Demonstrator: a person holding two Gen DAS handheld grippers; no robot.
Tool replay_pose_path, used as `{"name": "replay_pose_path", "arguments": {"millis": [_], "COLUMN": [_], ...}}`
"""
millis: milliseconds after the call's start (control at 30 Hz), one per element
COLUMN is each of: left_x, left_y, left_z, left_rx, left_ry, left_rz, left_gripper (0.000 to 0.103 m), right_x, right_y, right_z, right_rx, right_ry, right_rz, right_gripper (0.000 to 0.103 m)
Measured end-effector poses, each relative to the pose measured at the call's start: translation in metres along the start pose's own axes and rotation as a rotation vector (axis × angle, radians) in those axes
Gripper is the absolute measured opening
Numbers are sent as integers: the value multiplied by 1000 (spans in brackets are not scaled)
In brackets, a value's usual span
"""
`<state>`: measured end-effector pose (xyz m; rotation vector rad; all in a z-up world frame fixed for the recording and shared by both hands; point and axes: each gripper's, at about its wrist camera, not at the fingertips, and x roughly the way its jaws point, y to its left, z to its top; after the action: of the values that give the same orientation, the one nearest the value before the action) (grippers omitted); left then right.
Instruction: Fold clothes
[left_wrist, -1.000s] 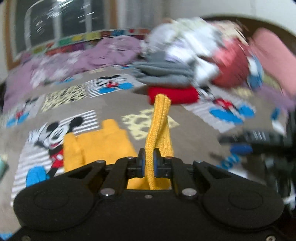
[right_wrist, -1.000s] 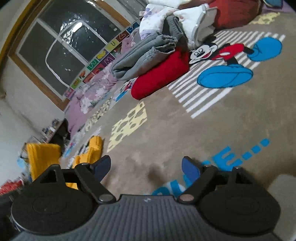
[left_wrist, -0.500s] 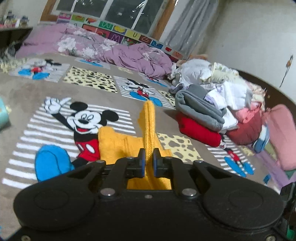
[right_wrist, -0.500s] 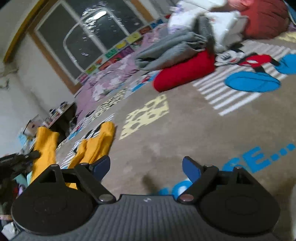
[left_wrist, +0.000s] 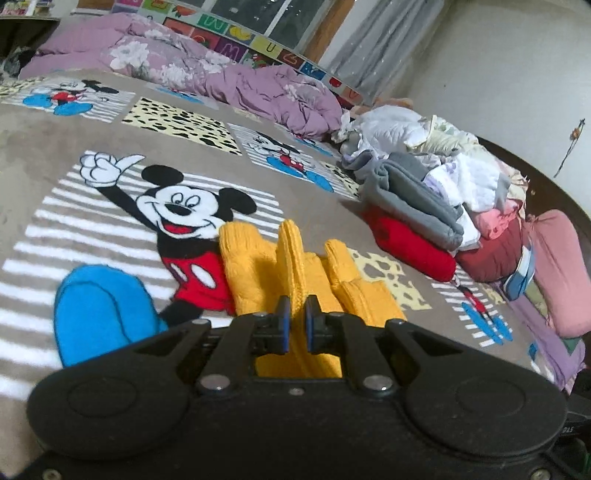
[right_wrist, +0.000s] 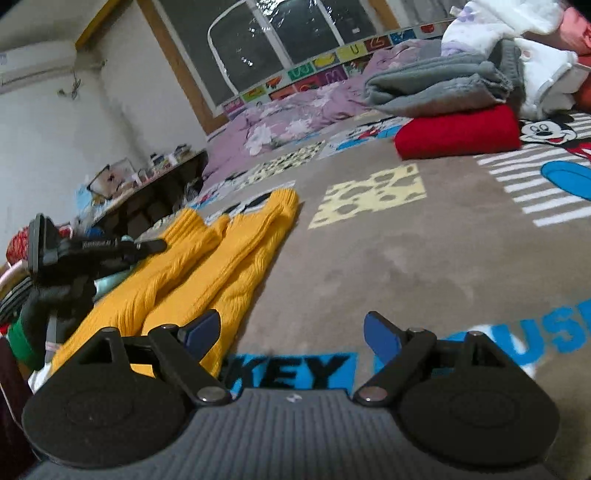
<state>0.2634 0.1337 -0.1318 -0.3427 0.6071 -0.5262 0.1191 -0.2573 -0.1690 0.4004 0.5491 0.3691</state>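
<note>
- Lowered since a second ago, the yellow knit garment now lies mostly on the Mickey Mouse blanket, where earlier its pinched strip hung up in the air; the right claw has also swung round so the garment fills the left of its view
- Far left in the left wrist view, the blanket's big Mickey print sits just beside the garment's left edge, touching it
- Next comes the left claw: its blue pads are pressed together on a raised ridge of the yellow knit, with the rest of the cloth spread flat ahead of it
- To the right of the garment, well apart, stands a stack of folded clothes, grey on red, with a looser heap behind
- In the right wrist view the garment lies as two long lobes at the left, the left claw gripping its far side
- Right claw is spread wide, holding nothing, hovering over bare blanket just beside the garment's near edge
- Judgement: the fold is being laid down; to do it well, set the pinched ridge flat along the garment's midline before letting go, and let the right claw press or take the near edge so the lobes stay aligned and the knit does not bunch
</note>
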Motion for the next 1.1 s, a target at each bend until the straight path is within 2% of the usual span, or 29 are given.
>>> {"name": "replay_pose_path", "arguments": {"millis": [33,167,400,500,533,567,600,667,733,900,967,1000,1067,1100], "left_x": [2,22,14,18,16,15,4,-18,-40,-87,-94,-88,-68,-62], "left_y": [0,-6,-5,-12,-14,-16,-22,-33,-45,-85,-100,-104,-106,-100], "left_z": [-1,-10,-12,-15,-14,-13,-12,-11,-10,-34,-51,-61,-86,-95], "left_rx": [4,83,87,133,137,142,158,190,223,328,365,401,486,480], "left_ry": [8,89,61,71,70,69,50,12,-27,-14,9,46,137,154], "left_rz": [-6,67,110,129,157,184,190,201,212,89,60,102,212,222], "left_gripper": [7,7,8,8,13,27,30,30,30,30,24,23,22,22], "right_x": [0,-1,-2,-3,-3,-3,-3,-6,-10,-21,-22,-21,-13,-5], "right_y": [0,-1,0,0,1,1,1,4,11,48,71,83,105,112], "right_z": [-1,-2,-6,-6,-6,-6,-6,-6,-6,-2,-1,0,-2,-4], "right_rx": [2,13,3,-1,-4,-7,-11,-26,-64,-182,-260,-302,-370,-386], "right_ry": [1,2,-2,-10,-12,-15,-20,-40,-63,-108,-116,-117,-97,-60], "right_rz": [0,1,-4,-7,-9,-11,-14,-23,-23,8,36,52,74,73], "right_gripper": [84,84,84,84,84,84,83,80,71,57,50,44,41,41]}}
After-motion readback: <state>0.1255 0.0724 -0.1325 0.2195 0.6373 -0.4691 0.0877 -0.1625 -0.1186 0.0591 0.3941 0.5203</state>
